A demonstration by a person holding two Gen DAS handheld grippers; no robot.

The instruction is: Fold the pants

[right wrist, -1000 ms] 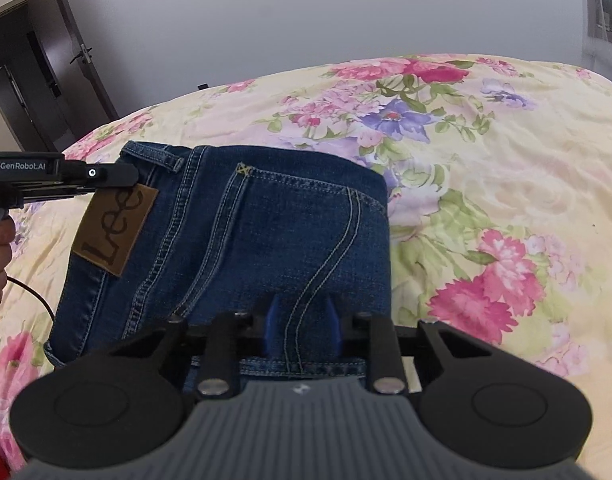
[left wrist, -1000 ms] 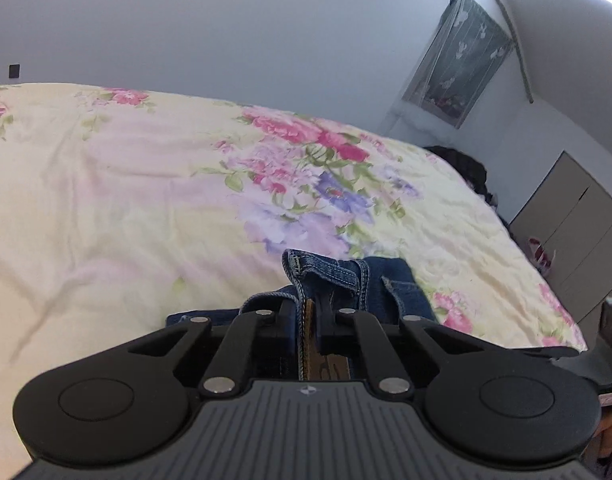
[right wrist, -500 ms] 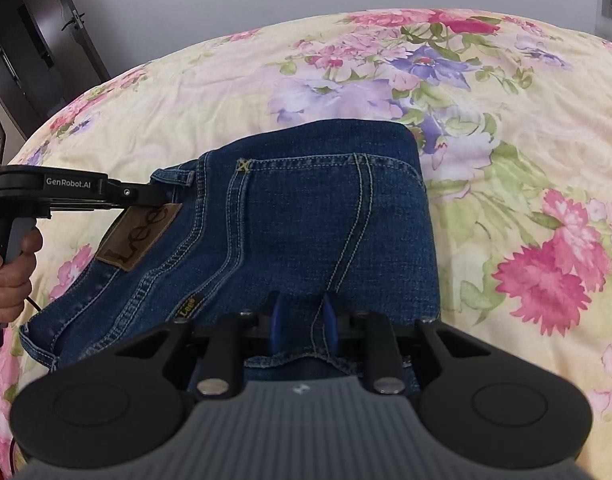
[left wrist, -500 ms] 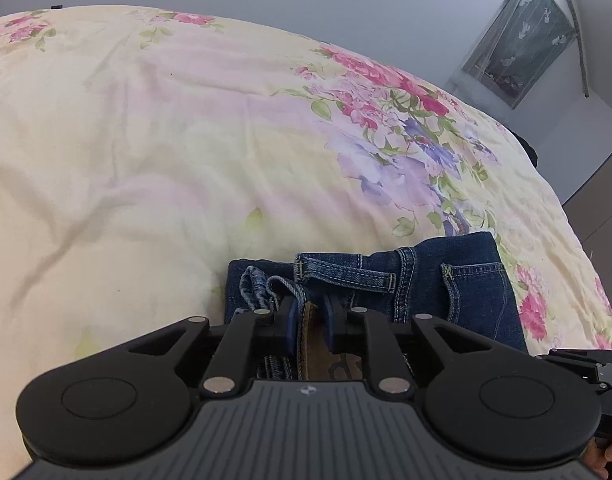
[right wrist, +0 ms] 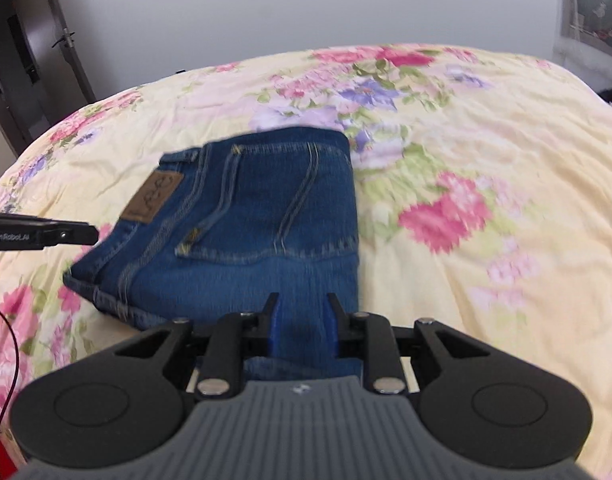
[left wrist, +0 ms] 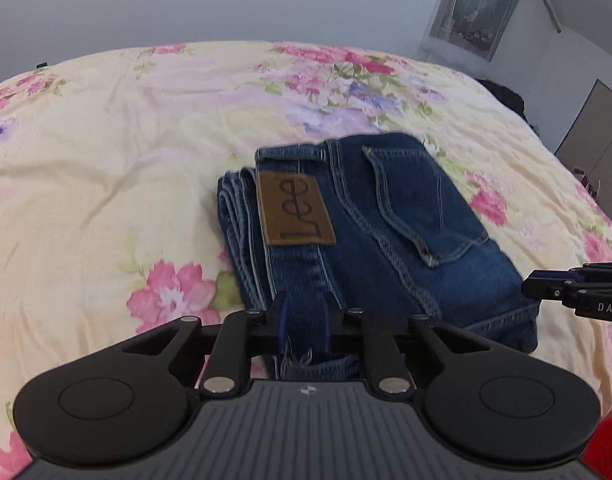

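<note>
Folded dark blue denim pants (left wrist: 369, 232) lie mid-bed on the yellow floral bedsheet (left wrist: 106, 168).
Left gripper (left wrist: 304, 320) jaws spread at the pants' near edge; right gripper (right wrist: 302, 320) jaws likewise spread, not pinching. Bare sheet all round the pants. Left view alone shows grey cabinets (left wrist: 597, 128); right view alone a dark door (right wrist: 30, 56).
</note>
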